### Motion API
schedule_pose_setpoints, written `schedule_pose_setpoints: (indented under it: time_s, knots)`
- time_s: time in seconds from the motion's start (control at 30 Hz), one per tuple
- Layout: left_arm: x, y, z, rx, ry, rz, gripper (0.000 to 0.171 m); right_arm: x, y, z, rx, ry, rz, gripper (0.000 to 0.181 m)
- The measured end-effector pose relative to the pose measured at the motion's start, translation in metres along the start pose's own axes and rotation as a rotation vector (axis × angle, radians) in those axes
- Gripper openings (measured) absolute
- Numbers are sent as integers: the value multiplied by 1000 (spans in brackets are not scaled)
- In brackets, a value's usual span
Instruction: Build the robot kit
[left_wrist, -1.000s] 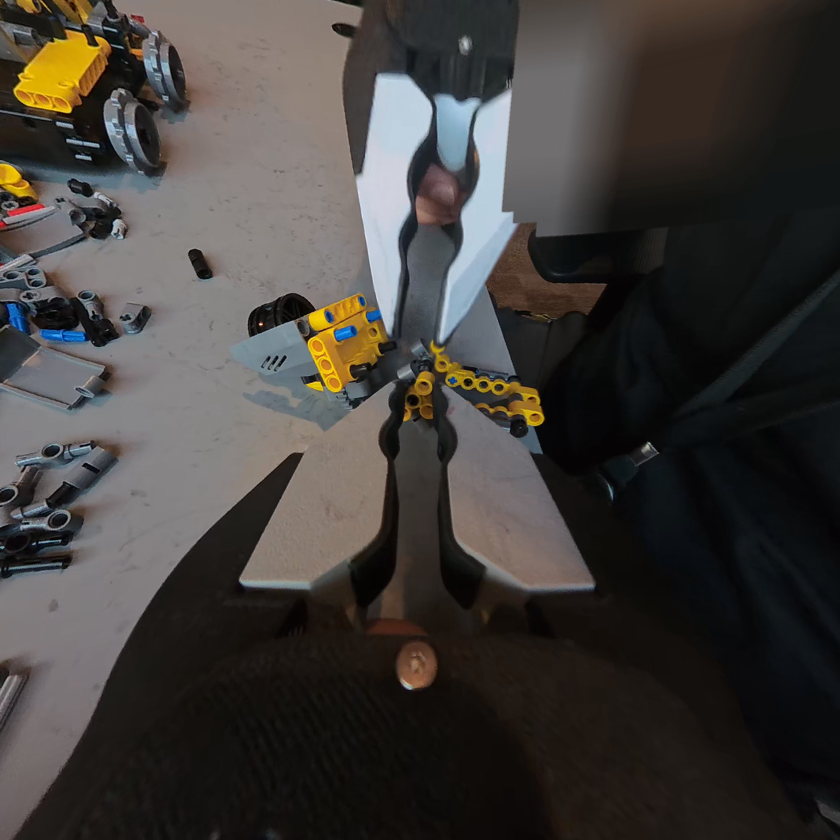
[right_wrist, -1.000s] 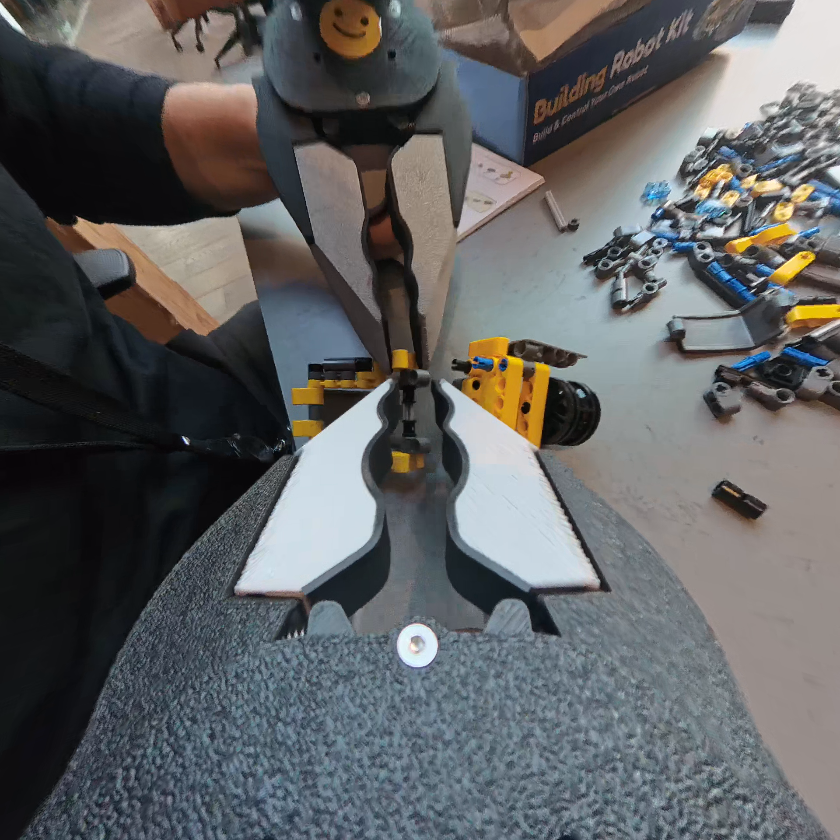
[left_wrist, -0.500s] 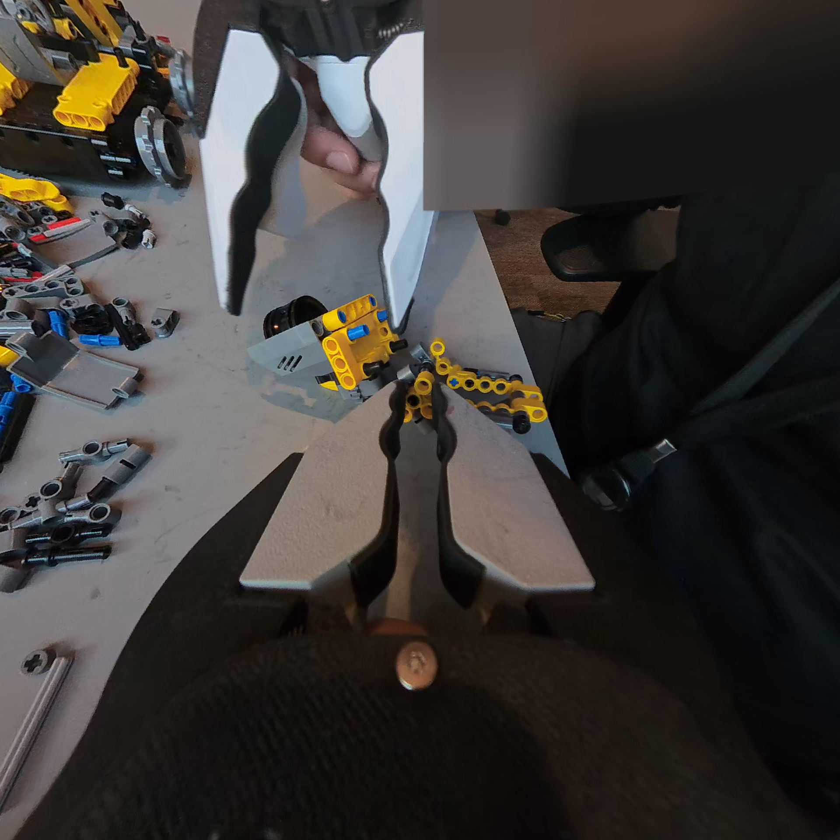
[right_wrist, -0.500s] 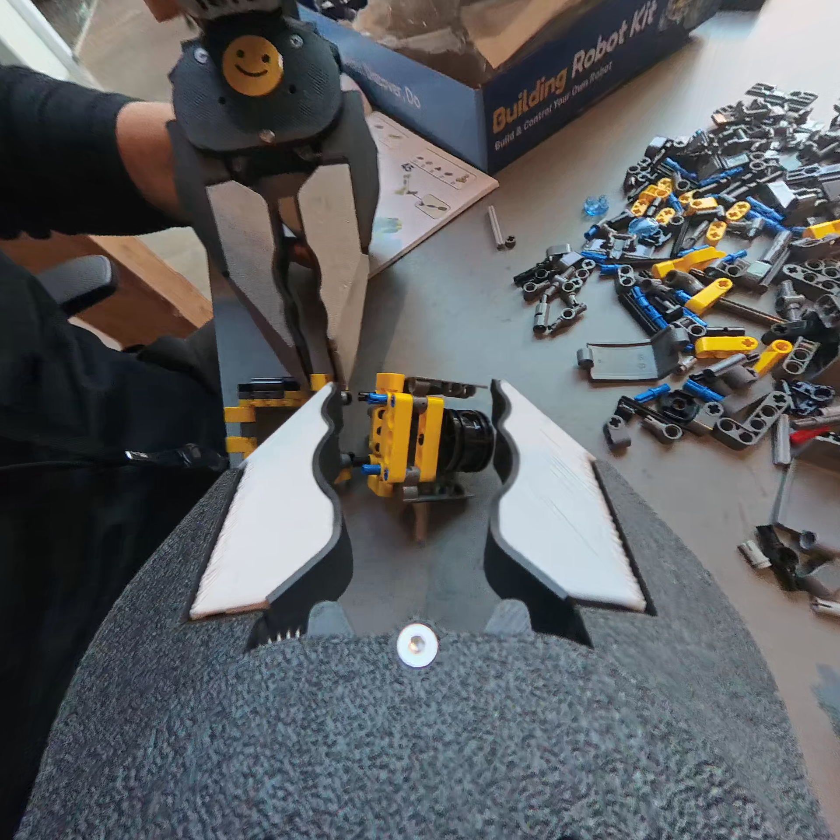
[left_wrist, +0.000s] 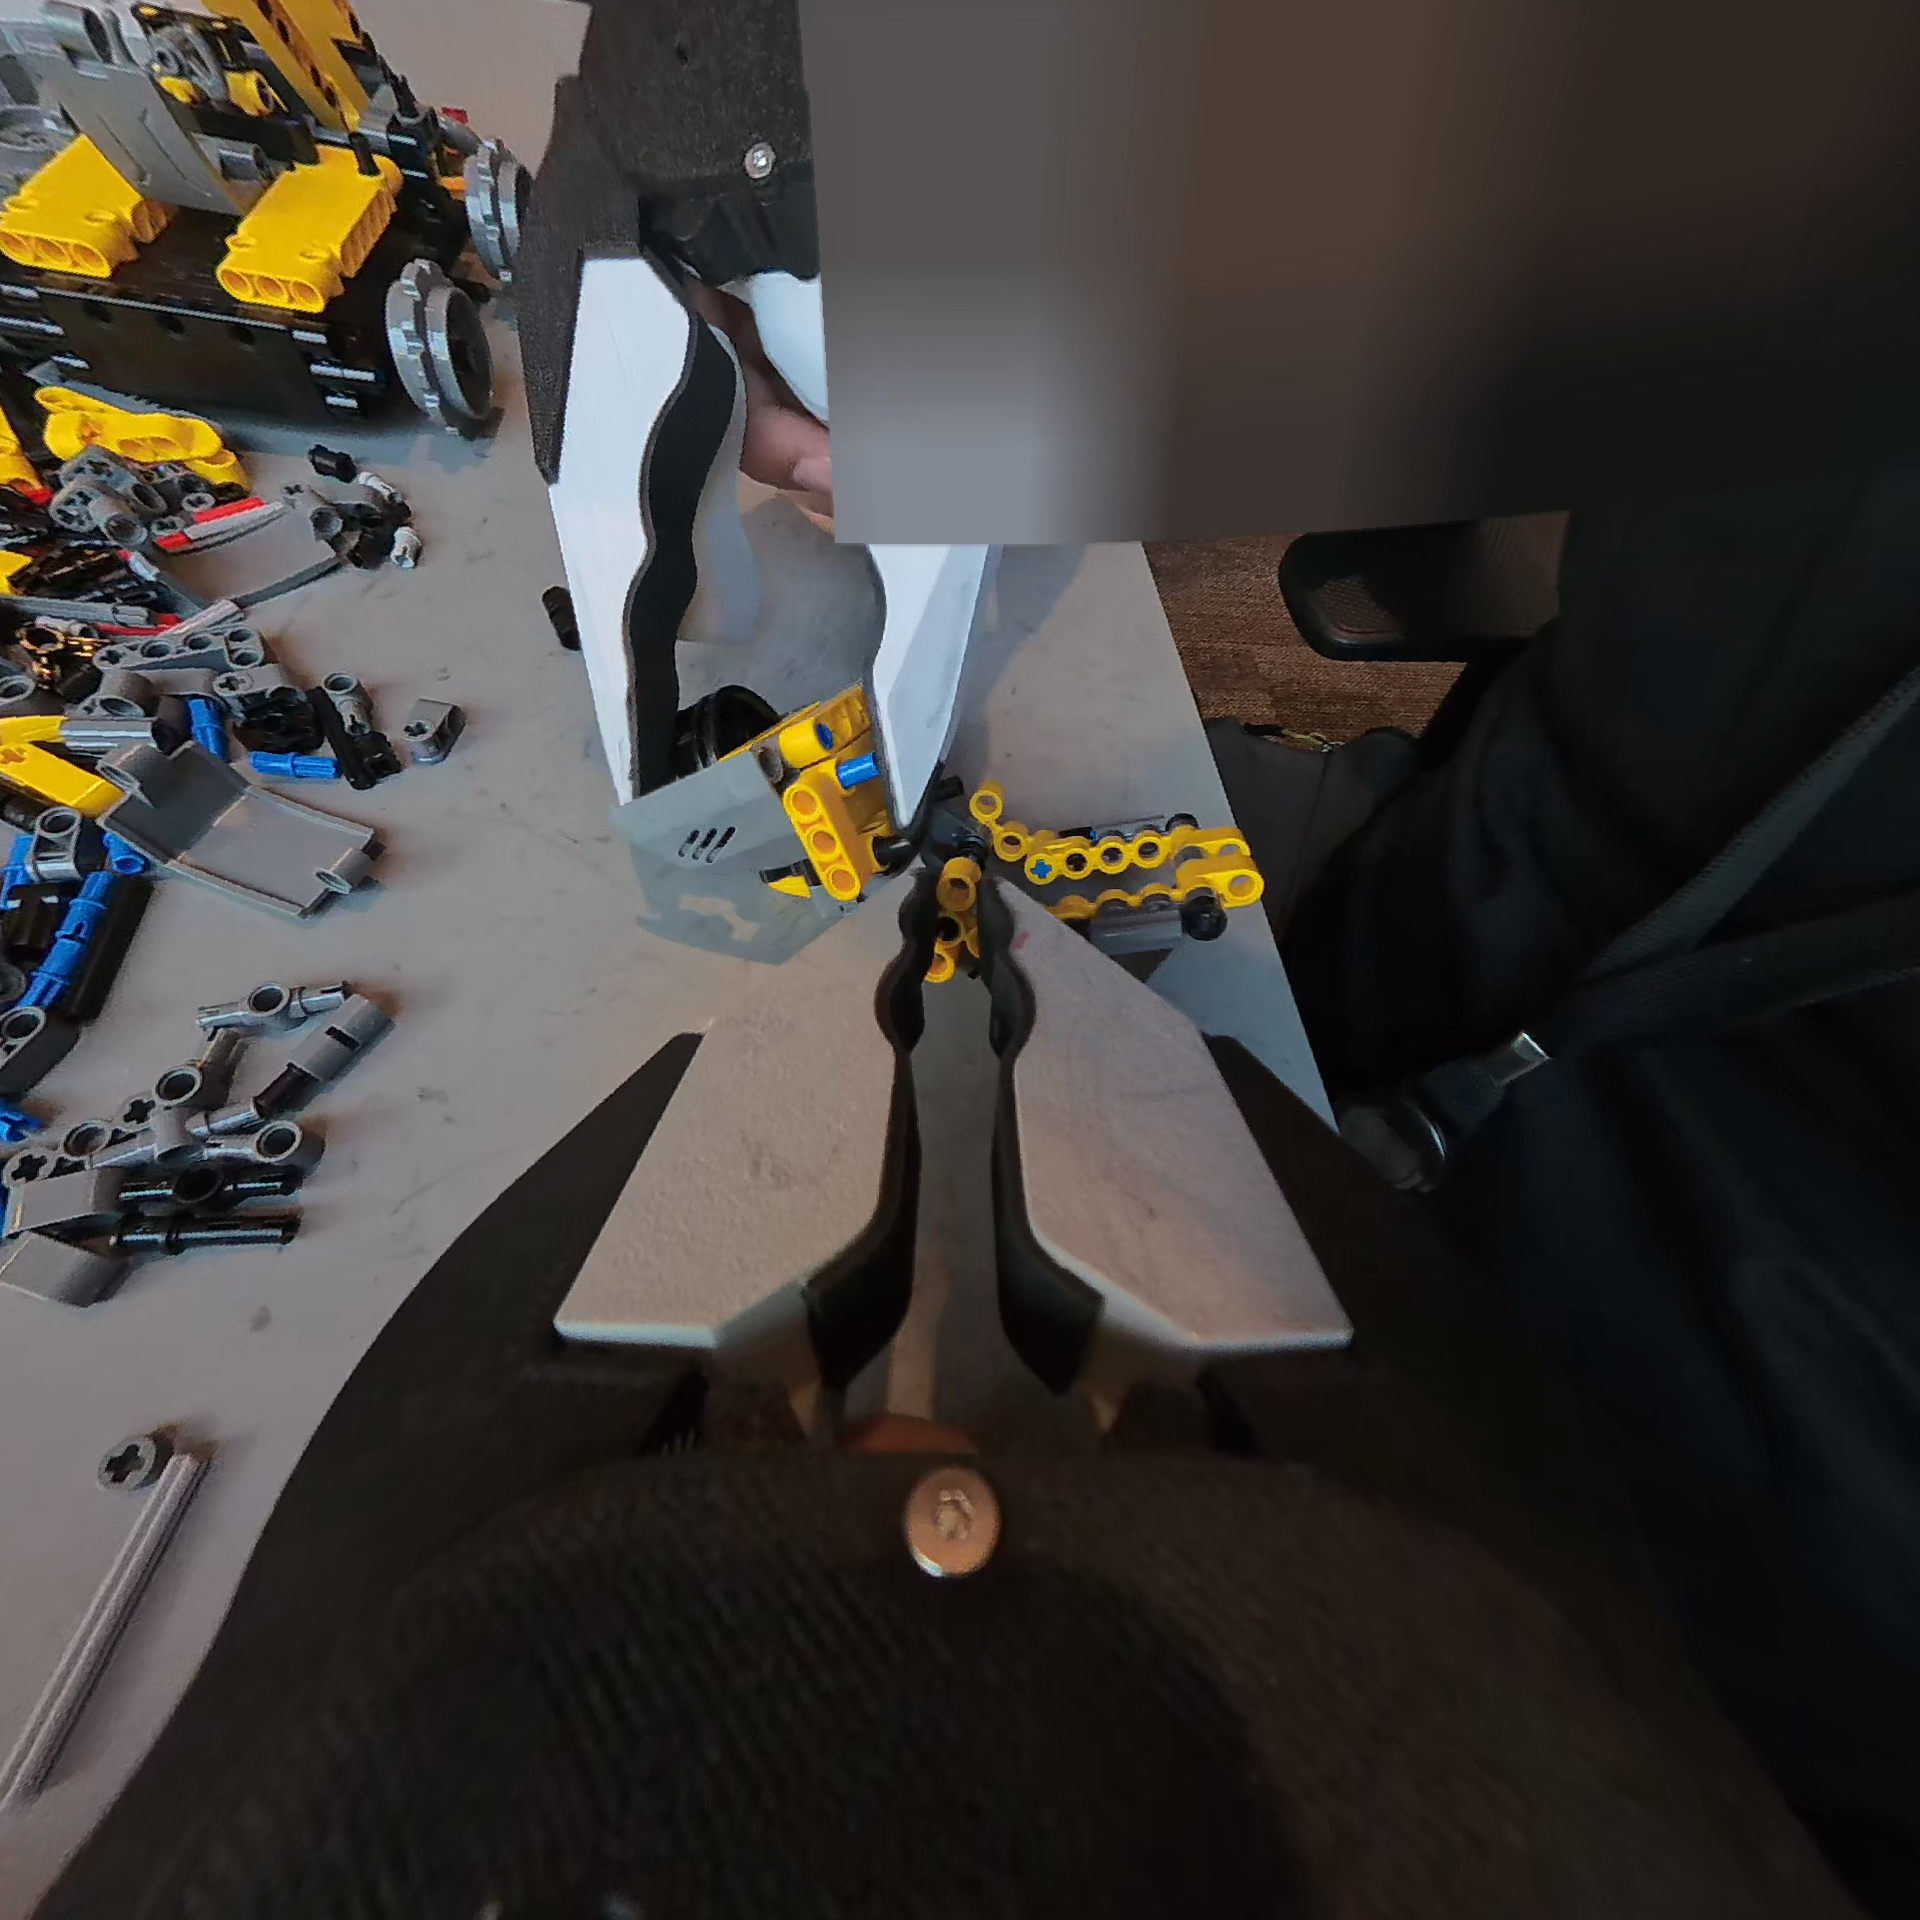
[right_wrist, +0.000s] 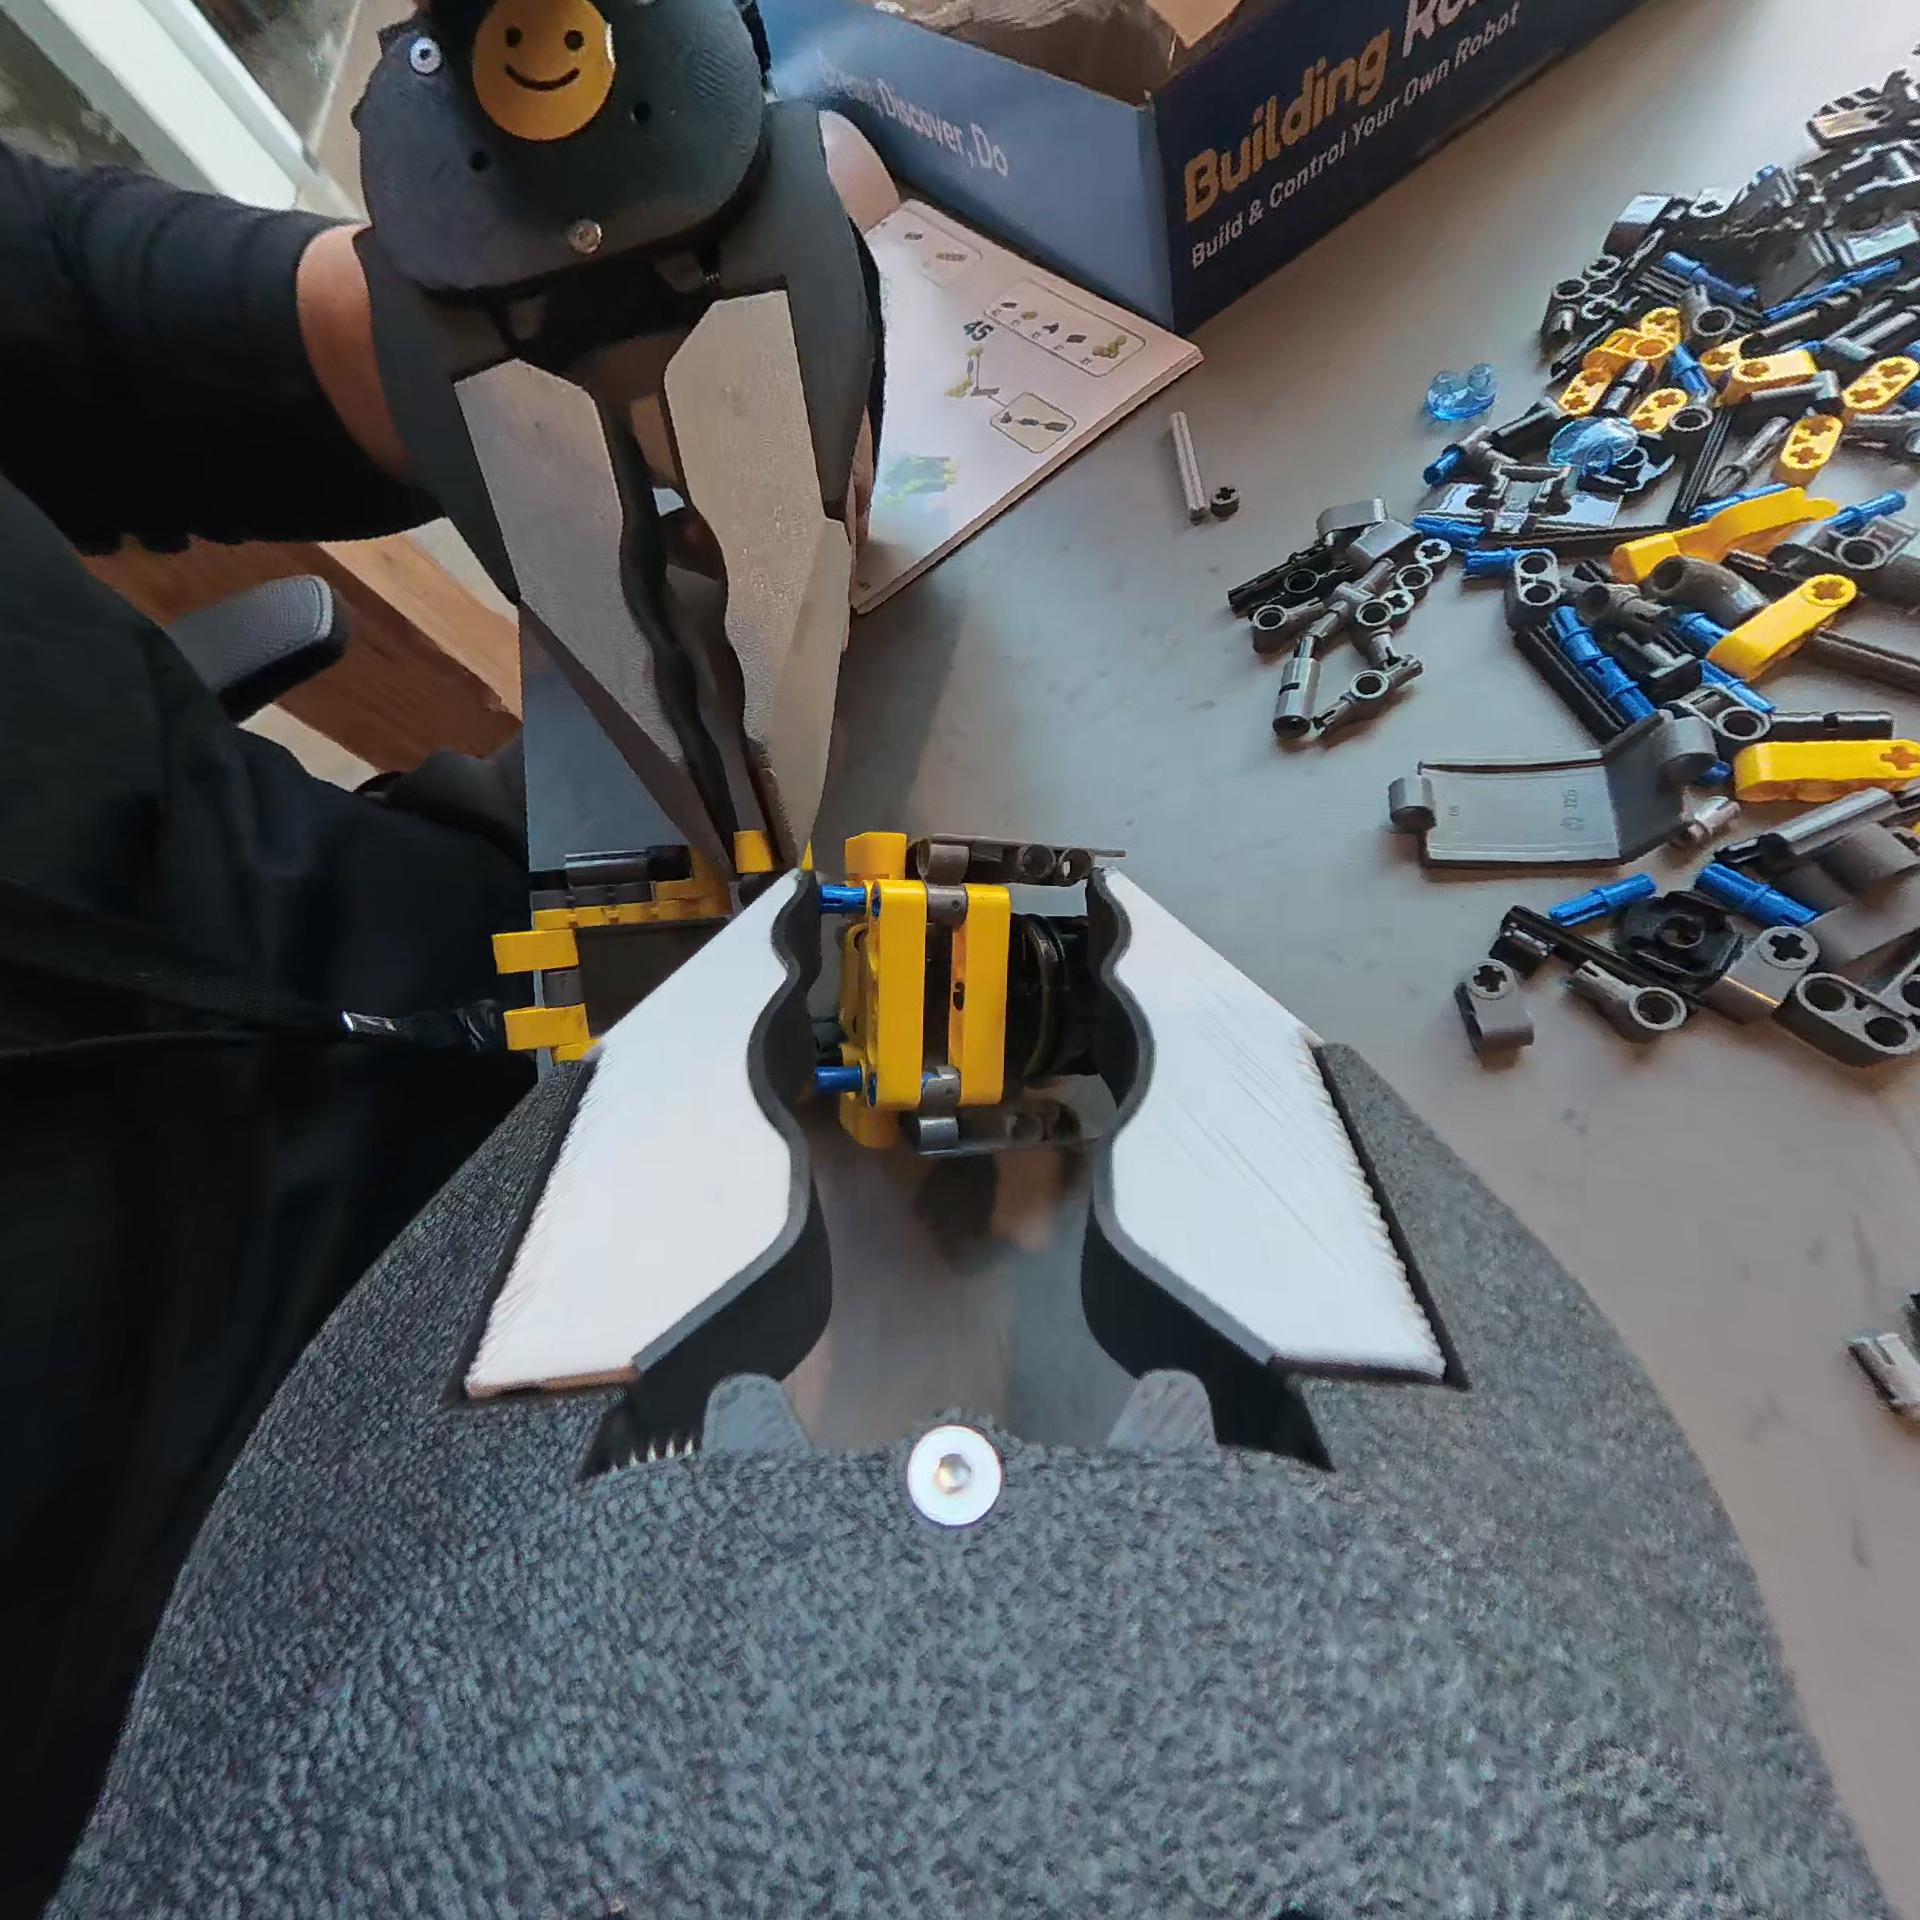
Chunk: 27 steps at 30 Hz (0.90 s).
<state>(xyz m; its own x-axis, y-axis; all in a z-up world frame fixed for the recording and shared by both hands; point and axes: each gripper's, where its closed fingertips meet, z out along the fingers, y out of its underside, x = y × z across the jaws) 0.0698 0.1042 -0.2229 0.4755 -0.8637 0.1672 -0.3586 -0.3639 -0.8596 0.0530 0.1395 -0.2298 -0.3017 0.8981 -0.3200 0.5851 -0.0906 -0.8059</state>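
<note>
Grey and scuffed, the table (right_wrist: 1091, 665) carries a blue box (right_wrist: 1247, 135), an open instruction booklet (right_wrist: 997, 384) and a wide scatter of loose building pieces (right_wrist: 1704, 582), with a partly built yellow and black vehicle (left_wrist: 218, 229) at the far left of the left wrist view. Near the table edge lies a small yellow assembly (right_wrist: 925, 1003) with blue pins, a grey panel and a black wheel behind it. It sits between the spread fingers of the right gripper (right_wrist: 951, 883), whose tips flank it on either side; contact cannot be told. From its side runs a yellow holed beam arm (left_wrist: 1132, 857). The left gripper (left_wrist: 951, 909) has its fingers drawn close, pinching a short yellow piece of that arm at the tips.
</note>
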Motion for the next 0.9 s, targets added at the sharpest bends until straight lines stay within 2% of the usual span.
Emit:
schedule_pose_setpoints:
  time_s: [0.13,0.27,0.33,0.47,0.6,0.73,0.83,0.9]
  knots:
    - [8,-1,-1,11,20,66,4,1,0,-1,6,5,1,50]
    - [25,-8,-1,62,38,306,5,-2,1,0,-1,-20,8,50]
    - [25,-6,2,49,39,363,5,-4,1,-1,-1,-37,15,50]
    - [20,-8,3,58,16,419,5,-4,-2,-5,29,-72,51,50]
    - [21,-11,-1,94,6,442,4,-2,-10,-23,93,-34,34,50]
    - [20,-16,-6,139,-9,448,4,-20,-11,-39,122,-54,-12,36]
    - [20,-17,-6,145,-15,469,4,-47,-5,-30,114,-163,10,32]
    - [22,-17,-5,150,-11,487,4,-55,2,-18,81,-172,-6,32]
